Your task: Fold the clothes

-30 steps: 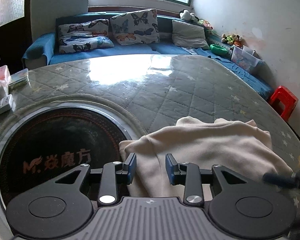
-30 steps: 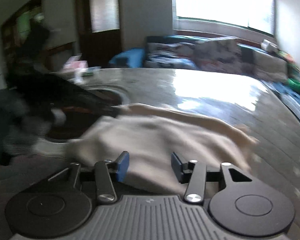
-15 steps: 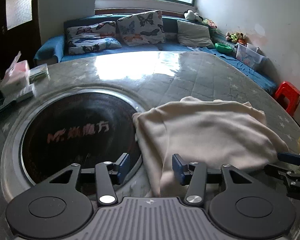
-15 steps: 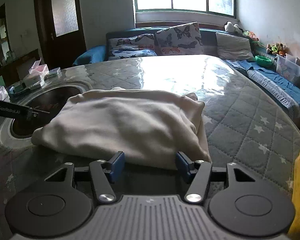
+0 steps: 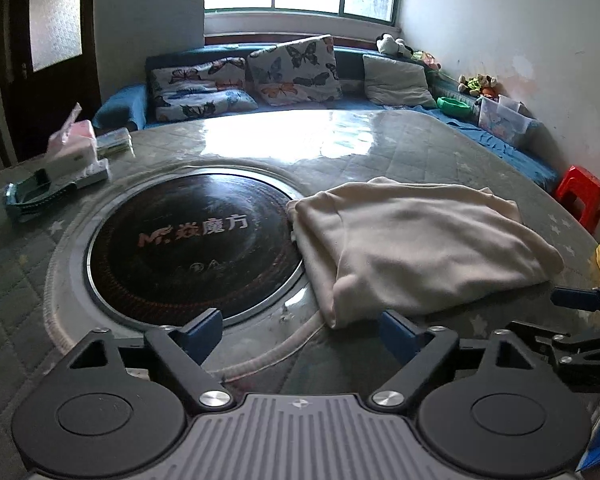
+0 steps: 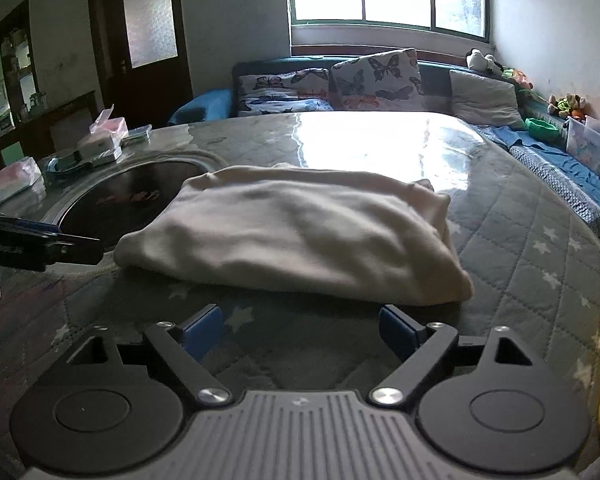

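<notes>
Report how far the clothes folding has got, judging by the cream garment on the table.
Done: the cream garment lies folded into a compact bundle on the quilted table, beside the dark round hotplate.
In hand: nothing. The left gripper and right gripper have just been opening, with no cloth between their fingers.
Left: no other unfolded clothes are clearly visible.

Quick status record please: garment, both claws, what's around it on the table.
garment: cream garment, folded into a compact bundle, lying on the quilted table
placement: its left edge overlaps the rim of the round black inset plate
left claw: open, just been opening, nothing between the fingers
right claw: open, just been opening, nothing between the fingers, garment just ahead
clutter: tissue packs at table's far left
</notes>
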